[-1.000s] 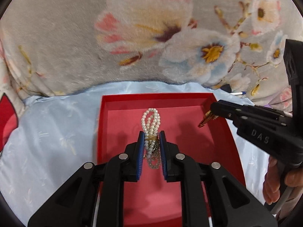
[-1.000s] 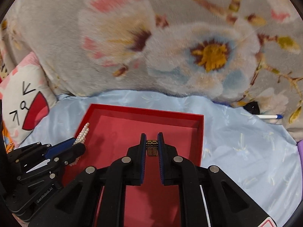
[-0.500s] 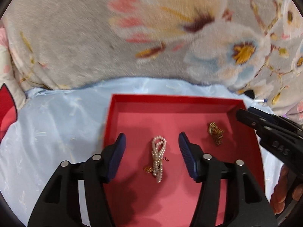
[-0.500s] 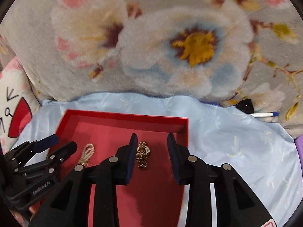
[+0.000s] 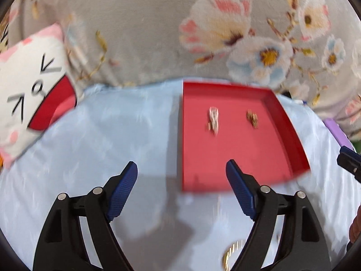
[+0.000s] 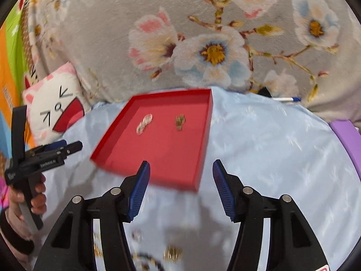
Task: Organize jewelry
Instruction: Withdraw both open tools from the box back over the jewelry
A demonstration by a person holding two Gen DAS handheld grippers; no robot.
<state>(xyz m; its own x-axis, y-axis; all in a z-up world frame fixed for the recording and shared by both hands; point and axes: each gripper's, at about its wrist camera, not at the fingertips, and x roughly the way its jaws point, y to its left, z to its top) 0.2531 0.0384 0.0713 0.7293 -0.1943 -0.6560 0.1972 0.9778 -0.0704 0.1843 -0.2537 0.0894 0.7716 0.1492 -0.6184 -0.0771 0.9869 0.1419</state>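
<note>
Motion blur softens both views, so we can only guess at the small gold pieces lying on the pale blue satin cloth near the bottom edge, partly cut off by the frame and our own gripper arms. Inside the shallow red square tray, the looped white pearl strand lies just left of the gold link bracelet, apart from it. Our left gripper and right gripper both hang short of the tray's near edge, jaws spreading wider with nothing between them, both pieces well beyond the blue pads.
</note>
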